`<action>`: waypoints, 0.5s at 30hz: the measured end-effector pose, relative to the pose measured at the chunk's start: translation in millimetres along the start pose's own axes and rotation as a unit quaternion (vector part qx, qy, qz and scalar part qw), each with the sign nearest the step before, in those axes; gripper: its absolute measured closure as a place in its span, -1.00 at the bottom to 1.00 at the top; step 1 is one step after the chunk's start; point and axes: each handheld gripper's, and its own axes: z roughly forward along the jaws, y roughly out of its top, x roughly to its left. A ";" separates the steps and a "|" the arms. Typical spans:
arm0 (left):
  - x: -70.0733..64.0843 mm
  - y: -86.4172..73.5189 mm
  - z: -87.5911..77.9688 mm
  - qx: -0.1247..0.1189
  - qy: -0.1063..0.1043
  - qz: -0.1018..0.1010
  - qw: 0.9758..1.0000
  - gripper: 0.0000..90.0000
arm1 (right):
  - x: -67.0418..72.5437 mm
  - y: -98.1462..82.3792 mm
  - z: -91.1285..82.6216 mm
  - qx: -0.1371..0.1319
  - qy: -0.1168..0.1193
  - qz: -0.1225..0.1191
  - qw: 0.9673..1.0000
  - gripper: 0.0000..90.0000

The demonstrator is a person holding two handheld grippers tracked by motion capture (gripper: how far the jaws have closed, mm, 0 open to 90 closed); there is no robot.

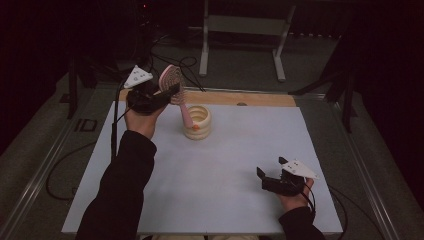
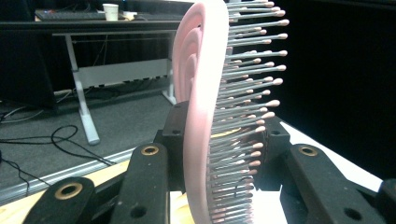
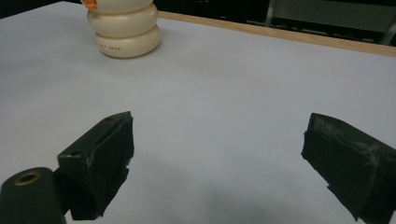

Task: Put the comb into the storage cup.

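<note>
High view: left gripper held a pink paddle hairbrush by its head, jaws clamped on it, at the far-left part of the white table. Brush stood near upright, head up, handle pointing down w/ its tip at or just inside the mouth of the cream ribbed holder; whether the tip touched the rim could not be told. An orange mark showed on the holder's near side.

Left gripper view: hairbrush seen edge-on, pink back to one side, pale-tipped bristles to the other; one jaw pressed on the back, the other against the bristle side.

Right gripper view: right gripper idle, jaws wide apart w/ nothing between them, low over bare table; holder well ahead of it. In the high view this gripper sat near the front-right edge, well apart from brush & holder.

Progress, as judged: pick-up done, brush carried to the holder & roughly lined up. Left to do: lower handle fully into the opening, release, withdraw. Approx. two-thirds along.
</note>
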 end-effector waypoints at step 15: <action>1.9 -0.4 8.6 -0.008 0.015 -0.016 1.000 0.45 | 0.0 -0.8 0.7 0.002 -0.001 0.000 1.000 -0.81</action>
